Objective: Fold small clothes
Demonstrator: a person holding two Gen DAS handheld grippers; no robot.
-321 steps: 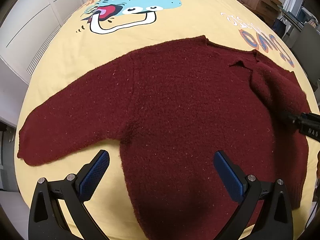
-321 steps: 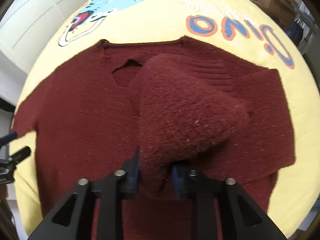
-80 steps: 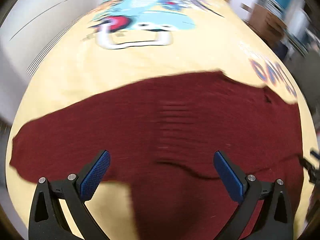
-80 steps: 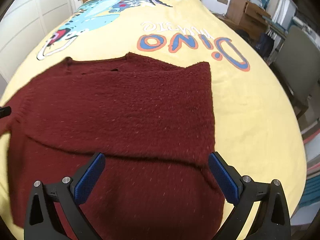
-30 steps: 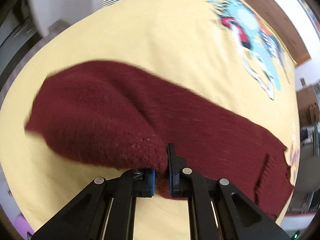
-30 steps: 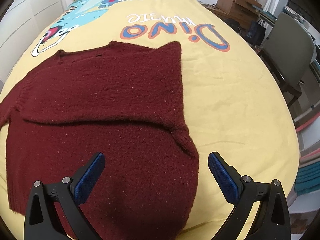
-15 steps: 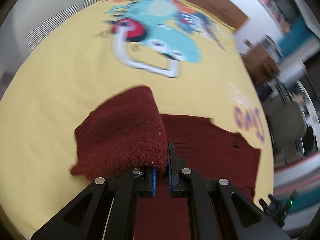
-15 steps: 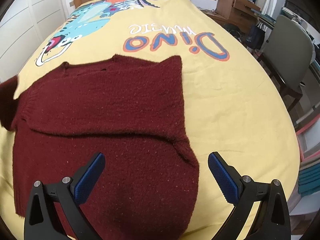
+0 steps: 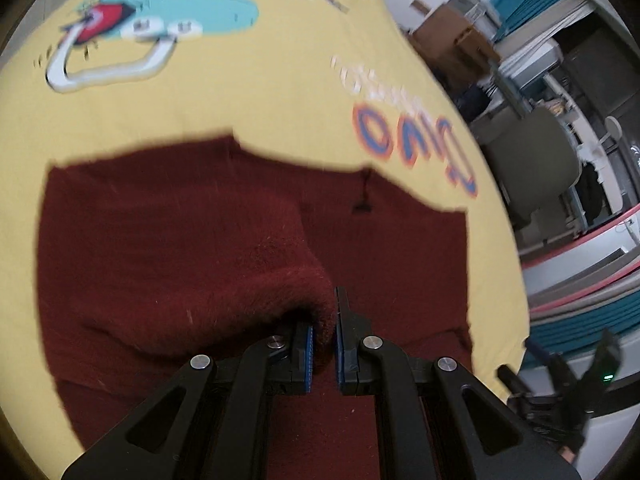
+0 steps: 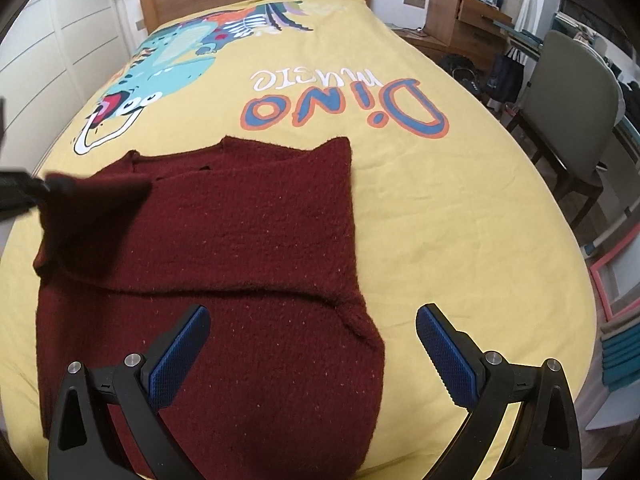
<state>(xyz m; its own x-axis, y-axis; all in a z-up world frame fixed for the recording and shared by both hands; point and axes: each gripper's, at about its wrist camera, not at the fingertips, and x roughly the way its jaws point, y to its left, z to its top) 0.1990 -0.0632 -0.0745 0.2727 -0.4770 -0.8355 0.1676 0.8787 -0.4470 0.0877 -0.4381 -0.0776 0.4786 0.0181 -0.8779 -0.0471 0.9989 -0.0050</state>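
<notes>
A: The left gripper (image 9: pixel 323 354) is clamped on the left sleeve cuff (image 9: pixel 316 300) of the fuzzy dark-red knitted sweater (image 10: pixel 248 240), which lies on the yellow printed bedspread (image 10: pixel 460 200) ahead of both grippers. Best way?

B: Lay the sleeve flat across the chest, then release. The right gripper (image 10: pixel 312 354) hovers with jaws apart. The bedspread print reads "Dino music".

Lit evenly by soft, diffuse indoor light; no glare, only faint shadows under the sweater (image 10: pixel 224 248) folds. Left wrist view smeared by motion blur across the bedspread (image 9: pixel 248 92) print and sweater edges. Right wrist view sharp, apart from a blurred sleeve (image 10: pixel 92 204) at left. Strong fisheye curvature and dark vignetted corners in both.
</notes>
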